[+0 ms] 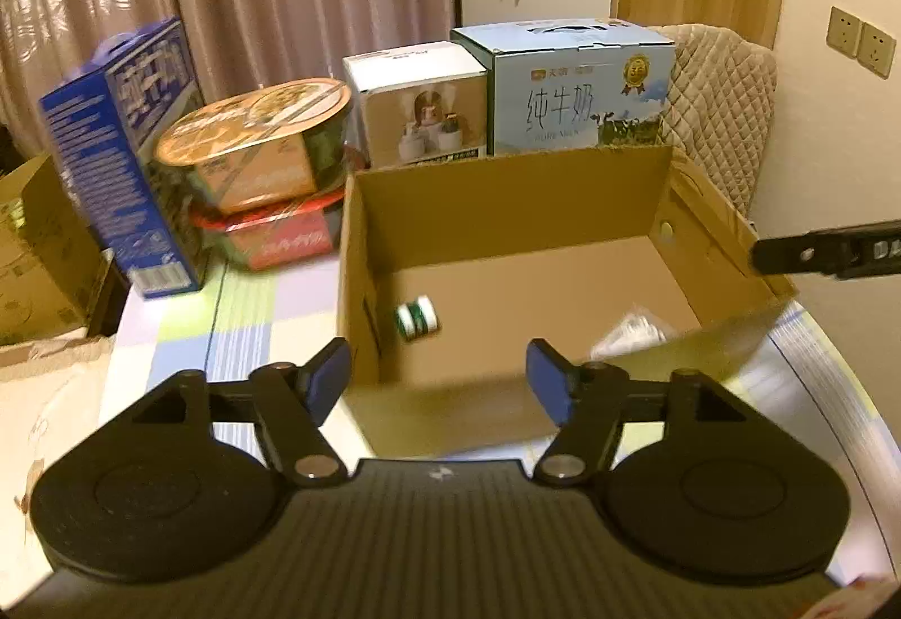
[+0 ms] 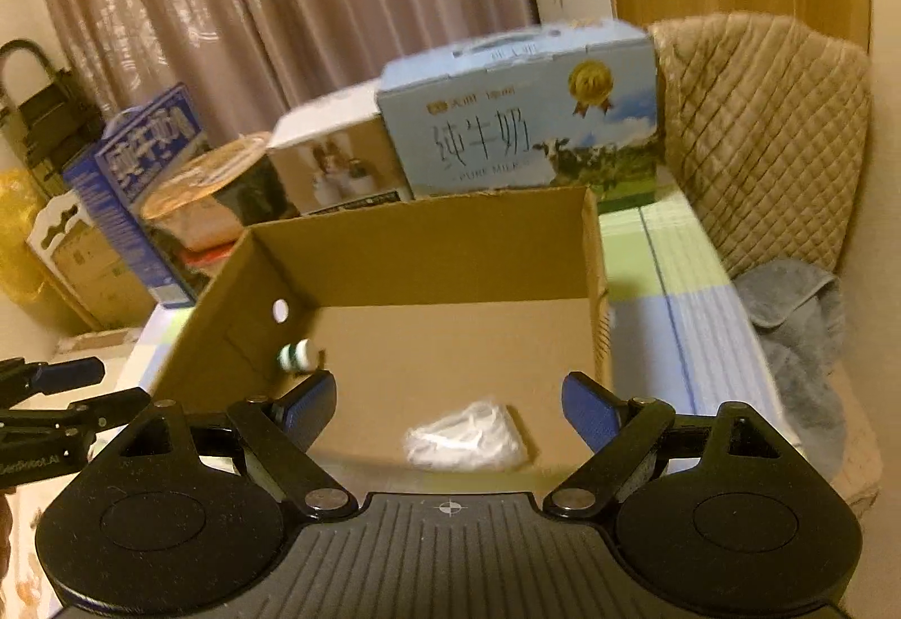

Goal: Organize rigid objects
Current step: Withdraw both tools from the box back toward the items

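Curtains are hanging behind a table (image 1: 264, 320) crowded with cartons. An open cardboard box (image 1: 507, 202) is sitting at centre, a green-and-white roll (image 1: 418, 317) lying at its floor's 8 o'clock corner and a clear plastic bag (image 2: 467, 436) at 5 o'clock. Left gripper (image 1: 445, 382) jaws are standing partly apart, empty; right gripper (image 2: 450, 413) jaws are gaping wide, empty.

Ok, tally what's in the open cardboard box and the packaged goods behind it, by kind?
In the cardboard box:
green-and-white roll: 1
clear plastic bag: 1
Behind it:
milk cartons, blue and light blue: 2
noodle bowls, stacked: 2
white box: 1
Total: 7
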`<action>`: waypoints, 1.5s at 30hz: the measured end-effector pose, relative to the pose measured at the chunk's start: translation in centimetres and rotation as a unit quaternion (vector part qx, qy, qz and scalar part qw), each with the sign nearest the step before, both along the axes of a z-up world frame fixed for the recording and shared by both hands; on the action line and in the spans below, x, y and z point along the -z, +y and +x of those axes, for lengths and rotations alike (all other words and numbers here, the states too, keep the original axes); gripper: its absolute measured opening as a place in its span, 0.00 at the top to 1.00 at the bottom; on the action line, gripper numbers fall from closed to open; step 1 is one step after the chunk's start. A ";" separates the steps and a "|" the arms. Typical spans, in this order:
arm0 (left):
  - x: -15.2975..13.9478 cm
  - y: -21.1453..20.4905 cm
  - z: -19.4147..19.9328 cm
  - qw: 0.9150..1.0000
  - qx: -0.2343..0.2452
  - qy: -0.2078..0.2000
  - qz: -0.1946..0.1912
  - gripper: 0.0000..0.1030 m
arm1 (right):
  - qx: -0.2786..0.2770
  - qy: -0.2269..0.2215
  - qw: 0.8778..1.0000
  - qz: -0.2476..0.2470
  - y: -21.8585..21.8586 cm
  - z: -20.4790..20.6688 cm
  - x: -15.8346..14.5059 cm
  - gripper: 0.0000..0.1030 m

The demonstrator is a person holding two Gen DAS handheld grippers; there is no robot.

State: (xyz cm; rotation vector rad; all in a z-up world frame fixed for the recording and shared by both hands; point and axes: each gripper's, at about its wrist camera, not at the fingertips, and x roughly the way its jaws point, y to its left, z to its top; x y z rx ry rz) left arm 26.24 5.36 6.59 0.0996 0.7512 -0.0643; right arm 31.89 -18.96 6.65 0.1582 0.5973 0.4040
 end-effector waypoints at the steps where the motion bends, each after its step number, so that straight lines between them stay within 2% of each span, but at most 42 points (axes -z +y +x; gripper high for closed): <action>1: -0.1 0.1 -1.1 1.000 -0.002 0.000 0.001 0.34 | 0.002 -0.005 1.000 -0.006 -0.1 -1.2 -0.3 0.18; 4: -0.3 0.3 -4.5 1.000 -0.008 0.000 -0.001 0.31 | 0.001 -0.016 1.000 -0.008 -0.6 -5.0 -0.6 0.18; 6: -0.3 0.4 -6.7 1.000 -0.013 -0.002 -0.003 0.25 | 0.002 -0.019 1.000 -0.003 -1.2 -7.7 -0.6 0.18; 10: -0.2 0.1 -10.9 1.000 -0.017 -0.008 0.000 0.22 | -0.003 -0.027 1.000 0.006 -2.0 -12.6 0.2 0.18; 12: 0.1 -0.1 -12.9 1.000 -0.019 -0.012 -0.006 0.16 | -0.003 -0.035 0.999 0.005 -2.3 -15.2 0.9 0.18; 14: 0.5 -0.3 -14.6 1.000 -0.022 -0.013 -0.008 0.11 | -0.002 -0.038 0.999 0.008 -2.7 -17.1 1.7 0.18; 19: 2.0 -0.6 -18.2 0.999 -0.032 -0.015 -0.019 0.04 | 0.024 -0.030 0.999 0.013 -3.7 -21.1 4.1 0.18; 23: 3.1 -1.4 -20.5 0.999 -0.027 -0.017 -0.018 0.01 | 0.039 -0.033 0.999 -0.009 -3.7 -23.4 5.8 0.18; 30: 6.1 -2.8 -22.1 1.000 -0.027 -0.006 -0.014 0.01 | 0.043 -0.011 0.999 -0.005 -4.4 -24.3 8.9 0.18; 36: 9.5 -4.6 -21.3 0.999 -0.032 -0.008 -0.025 0.01 | 0.031 -0.012 0.999 -0.030 -4.5 -22.4 11.3 0.18; 45: 13.1 -6.2 -20.6 1.000 -0.029 -0.004 -0.011 0.01 | -0.011 -0.008 0.998 -0.067 -3.1 -18.3 14.8 0.18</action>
